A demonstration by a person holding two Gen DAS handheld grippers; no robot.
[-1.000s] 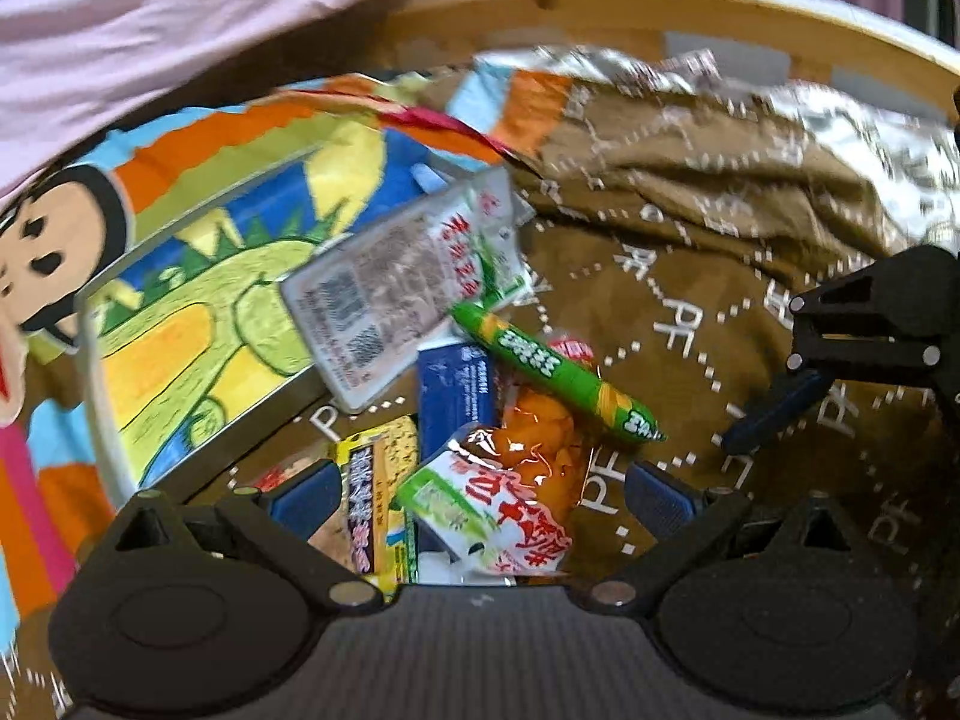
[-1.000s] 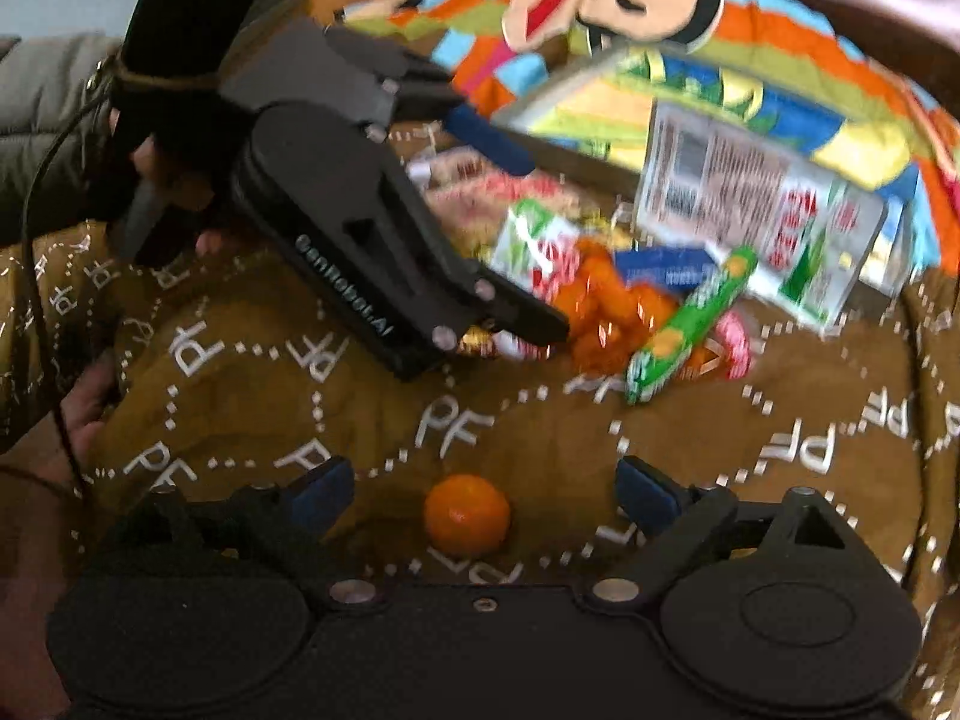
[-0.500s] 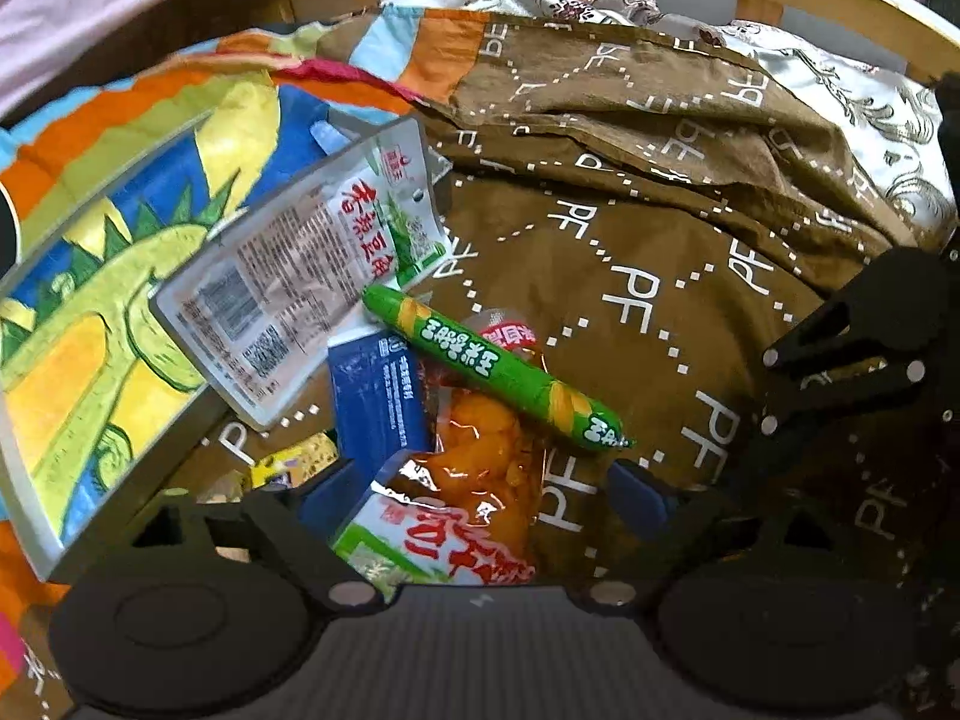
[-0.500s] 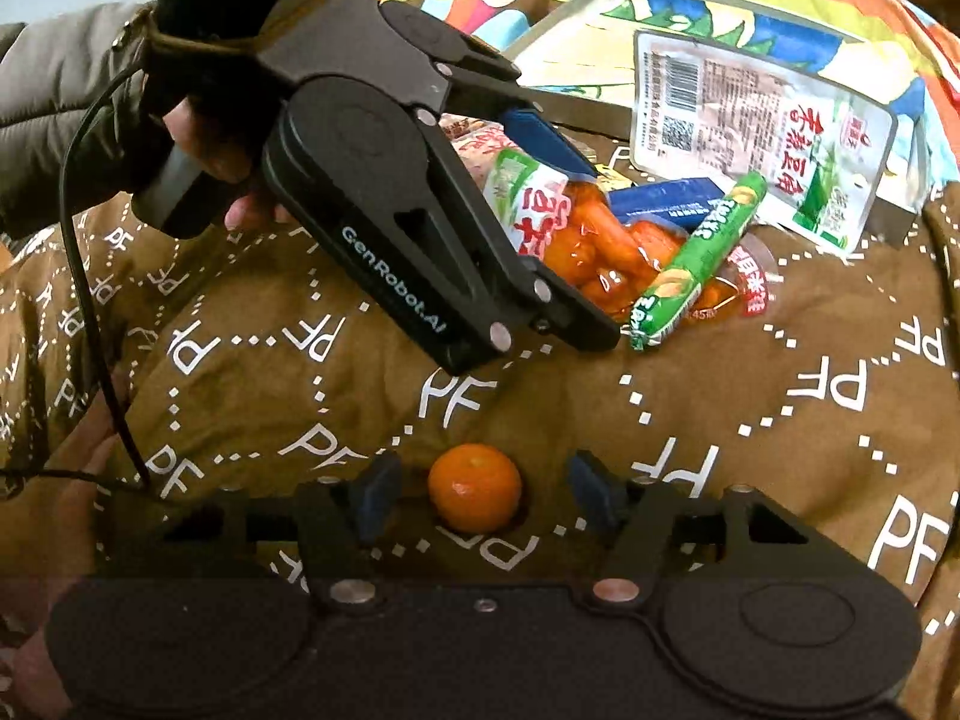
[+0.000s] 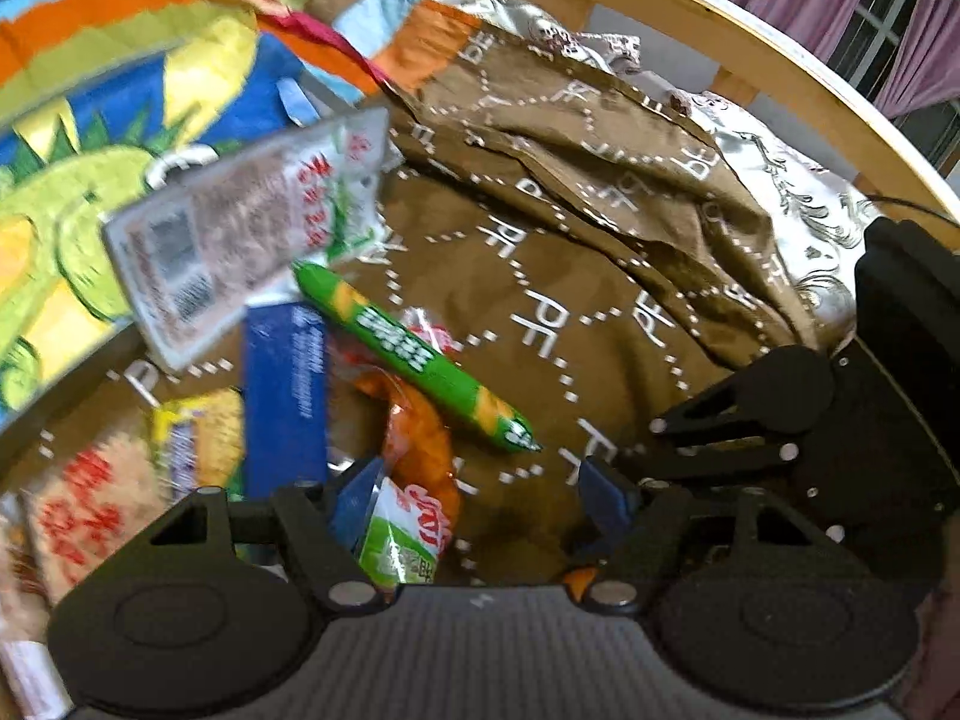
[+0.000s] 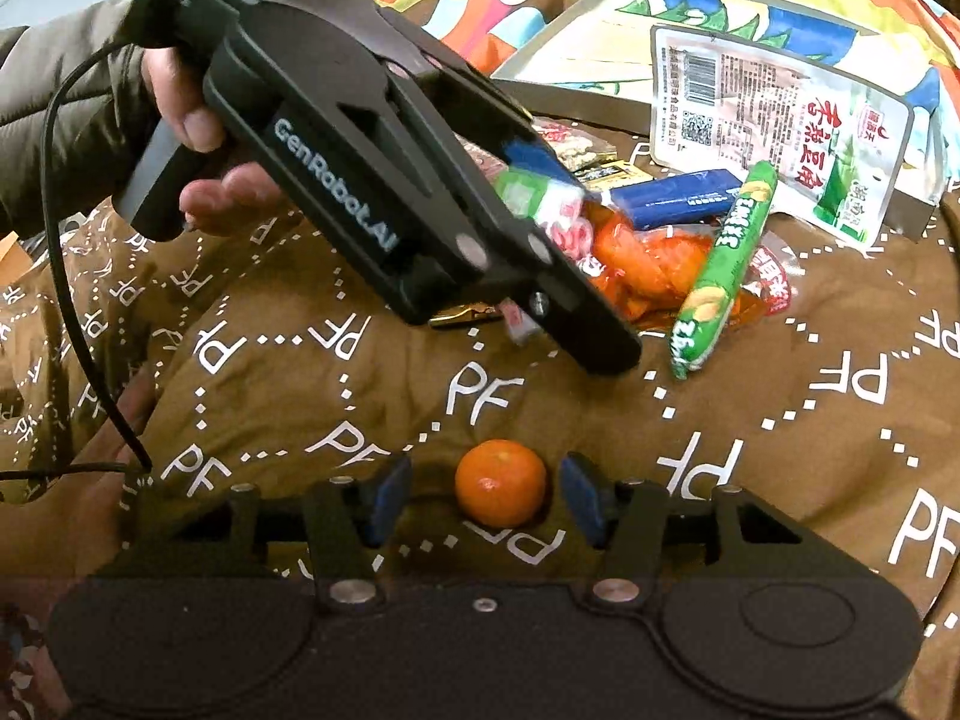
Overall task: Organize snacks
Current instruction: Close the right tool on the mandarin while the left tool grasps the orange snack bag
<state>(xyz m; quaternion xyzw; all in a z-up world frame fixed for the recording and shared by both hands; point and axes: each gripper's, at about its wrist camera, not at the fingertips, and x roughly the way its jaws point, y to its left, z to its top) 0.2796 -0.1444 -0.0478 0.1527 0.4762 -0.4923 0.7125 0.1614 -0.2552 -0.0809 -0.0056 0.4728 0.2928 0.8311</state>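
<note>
A small mandarin (image 6: 501,483) lies on the brown blanket between the pads of my right gripper (image 6: 483,498). Its jaws are closing, and a gap still shows on the left side. My left gripper (image 5: 477,495) points down into the snack pile, its jaws closing. An orange snack bag (image 5: 414,444) with a green and red header lies between its fingers. The left pad (image 5: 354,498) touches the bag; the right one stands apart. In the right wrist view the left gripper (image 6: 576,258) straddles that bag (image 6: 648,258). A green sausage stick (image 5: 414,360) lies across the bag.
A white tofu packet (image 6: 780,120) leans on the rim of a cartoon-printed tray (image 6: 576,12). A blue packet (image 6: 678,198) and several small packets (image 5: 198,438) lie beside it. A wooden bed rail (image 5: 750,42) curves behind. A person's hand (image 6: 198,120) holds the left gripper.
The left gripper has turned and edged over the pile, and its jaws have narrowed around the orange snack bag. The right jaws have narrowed around the mandarin, which has stayed in place.
</note>
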